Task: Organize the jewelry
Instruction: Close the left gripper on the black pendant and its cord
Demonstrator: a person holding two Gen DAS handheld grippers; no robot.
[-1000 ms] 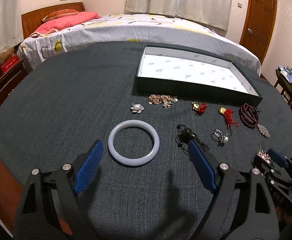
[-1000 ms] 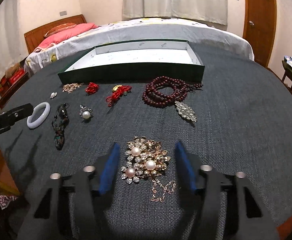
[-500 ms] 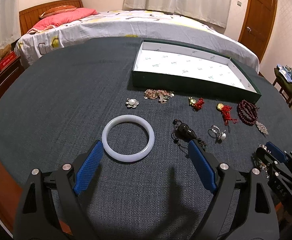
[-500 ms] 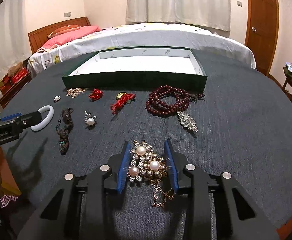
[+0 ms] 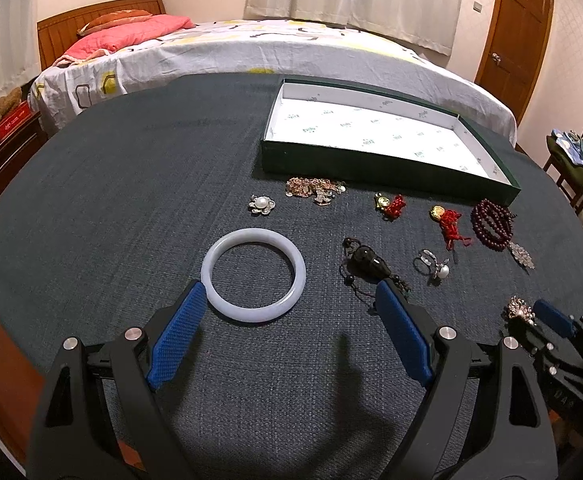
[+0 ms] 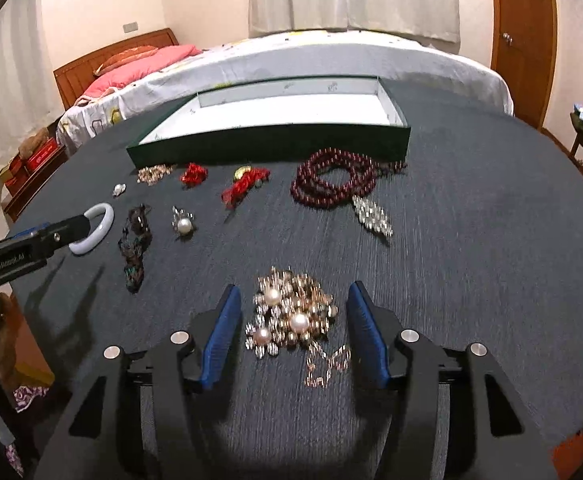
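Note:
A gold flower necklace with pearls lies on the dark cloth table between the fingers of my right gripper. Its jaws are opening, and the blue pads stand clear of the piece on both sides. In the left wrist view that gripper sits low at the right by the same necklace. My left gripper is open just short of a white bangle, its left fingertip close to the rim. An open green box with a white lining stands behind the jewelry.
Between the box and the grippers lie dark red beads, two red knot charms, a pearl ring, a black pendant, a pearl flower brooch, a gold chain cluster and a silver leaf brooch. A bed stands beyond the table.
The right jaws narrowed around the pearl necklace half a second ago and have now spread apart again. The necklace still lies on the cloth. The left gripper stays open by the bangle.

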